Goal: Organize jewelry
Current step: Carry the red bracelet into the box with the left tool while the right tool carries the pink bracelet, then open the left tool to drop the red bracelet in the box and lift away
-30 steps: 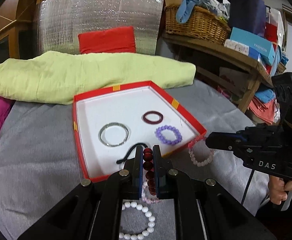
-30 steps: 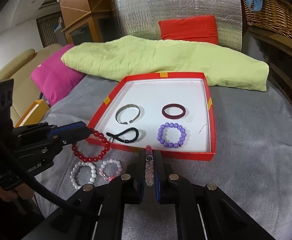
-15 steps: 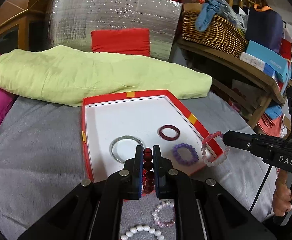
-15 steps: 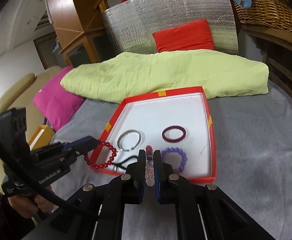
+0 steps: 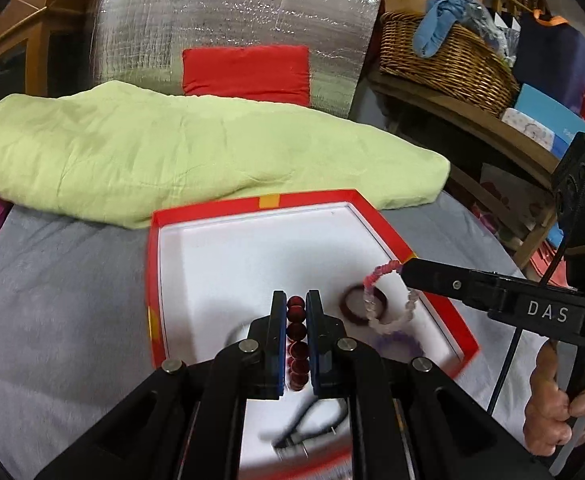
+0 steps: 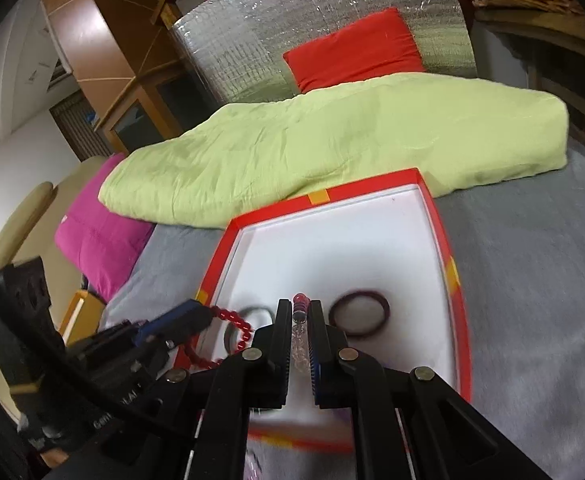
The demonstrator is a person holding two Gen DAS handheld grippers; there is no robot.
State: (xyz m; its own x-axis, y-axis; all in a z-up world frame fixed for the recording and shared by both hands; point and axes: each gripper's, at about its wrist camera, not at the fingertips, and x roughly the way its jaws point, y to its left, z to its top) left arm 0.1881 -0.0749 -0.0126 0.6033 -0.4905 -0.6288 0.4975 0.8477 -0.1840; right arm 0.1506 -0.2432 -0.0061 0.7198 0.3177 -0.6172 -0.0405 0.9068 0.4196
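A red box (image 5: 151, 264) with a white floor lies on the grey bed; it also shows in the right wrist view (image 6: 438, 220). My left gripper (image 5: 295, 300) is shut on a dark red bead bracelet (image 5: 295, 336) and holds it over the box. My right gripper (image 6: 301, 304) is shut on a pink bead bracelet (image 6: 299, 344), which hangs over the box's right part in the left wrist view (image 5: 388, 304). In the box lie a maroon ring (image 6: 359, 317), a purple bead bracelet (image 5: 398, 346), a black cord (image 5: 312, 430) and a partly hidden silver bangle (image 6: 258, 314).
A light green folded quilt (image 5: 172, 152) lies behind the box, with a red cushion (image 5: 246, 70) against a silver foil panel. A pink pillow (image 6: 100, 236) is at the left. A wicker basket (image 5: 448, 60) stands on a wooden shelf at the right.
Both grippers have risen from the bed and moved forward over the box, each carrying its bracelet. The white and pink bracelets on the bed have dropped out of view.
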